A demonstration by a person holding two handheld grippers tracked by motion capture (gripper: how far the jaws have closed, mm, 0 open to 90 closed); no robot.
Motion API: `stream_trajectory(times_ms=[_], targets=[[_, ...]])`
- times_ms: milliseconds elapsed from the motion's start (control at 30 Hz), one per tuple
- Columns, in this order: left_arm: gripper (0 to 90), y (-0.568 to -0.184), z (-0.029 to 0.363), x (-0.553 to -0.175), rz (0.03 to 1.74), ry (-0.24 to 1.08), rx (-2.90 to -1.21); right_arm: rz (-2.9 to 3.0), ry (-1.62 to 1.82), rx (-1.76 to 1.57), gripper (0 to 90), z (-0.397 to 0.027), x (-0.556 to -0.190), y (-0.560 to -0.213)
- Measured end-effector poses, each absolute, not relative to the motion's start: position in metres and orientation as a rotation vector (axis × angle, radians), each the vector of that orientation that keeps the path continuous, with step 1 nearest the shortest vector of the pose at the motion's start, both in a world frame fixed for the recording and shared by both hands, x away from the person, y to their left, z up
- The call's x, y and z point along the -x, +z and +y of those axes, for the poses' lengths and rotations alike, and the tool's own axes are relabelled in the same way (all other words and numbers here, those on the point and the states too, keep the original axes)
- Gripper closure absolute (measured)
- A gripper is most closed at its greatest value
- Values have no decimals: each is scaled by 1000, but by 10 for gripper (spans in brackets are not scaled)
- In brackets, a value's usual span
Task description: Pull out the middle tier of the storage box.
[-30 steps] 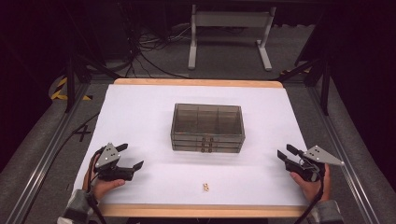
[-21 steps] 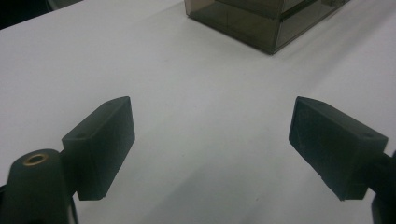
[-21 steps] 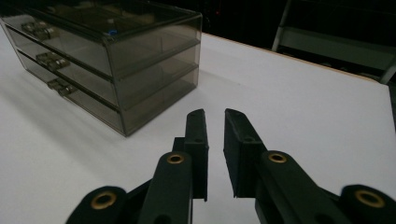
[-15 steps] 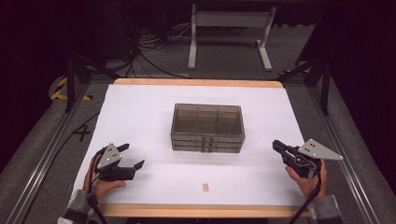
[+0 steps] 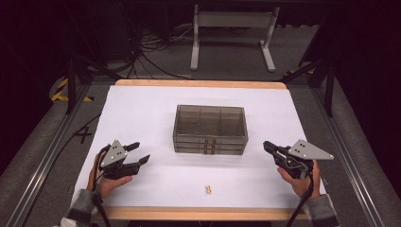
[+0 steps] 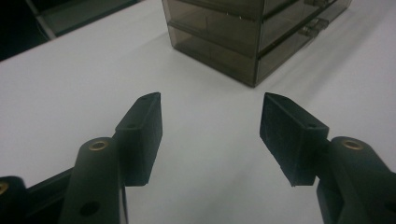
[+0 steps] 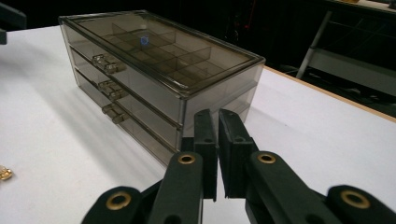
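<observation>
A smoky see-through drawer box [image 5: 210, 128] with three drawers stands in the middle of the white table. A small gold piece [image 5: 208, 189] lies near the front edge. My left gripper [image 5: 142, 151] rests at the front left, pointing toward the box. Its jaws are open and have just been closing, with nothing between them [image 6: 210, 116]. My right gripper [image 5: 266, 145] hovers at the front right with its jaws shut on nothing [image 7: 217, 119], aimed at the box's near corner [image 7: 187, 107]. A tiny blue item [image 7: 144, 40] shows inside the top drawer.
The white table [image 5: 142, 113] ends in a wooden front edge [image 5: 198, 213]. Metal rails run along both sides. A white stand [image 5: 231, 28] and cables lie on the dark floor beyond. The gold piece [image 7: 3, 173] lies left of the right gripper.
The right gripper has moved left toward the box and risen, and its jaws have shut. The left gripper's jaws stand narrower than before, while that hand has stayed put.
</observation>
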State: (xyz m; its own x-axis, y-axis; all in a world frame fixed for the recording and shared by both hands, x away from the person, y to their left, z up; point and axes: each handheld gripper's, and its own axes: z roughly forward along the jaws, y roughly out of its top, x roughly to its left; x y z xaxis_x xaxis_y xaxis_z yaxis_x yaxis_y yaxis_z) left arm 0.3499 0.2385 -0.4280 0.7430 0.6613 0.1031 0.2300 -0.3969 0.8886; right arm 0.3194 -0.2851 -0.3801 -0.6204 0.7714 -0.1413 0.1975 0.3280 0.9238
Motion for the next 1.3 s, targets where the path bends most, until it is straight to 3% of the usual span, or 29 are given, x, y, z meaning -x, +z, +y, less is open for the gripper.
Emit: stream_trajectory(times_ms=[300, 733, 1000, 1300], targets=[[694, -398, 219, -370, 638, 559, -1901, 2040, 1264, -791, 787, -261, -318, -386], [866, -380, 166, -404, 570, 536, -1947, 2100, 1210, -640, 734, -216, -316, -398], [898, -380, 148, -413, 589, 543, -1996, 2097, 1155, -571, 699, -200, -316, -404], [898, -379, 142, -419, 595, 546, -2015, 2046, 957, -390, 732, -166, -314, -415]])
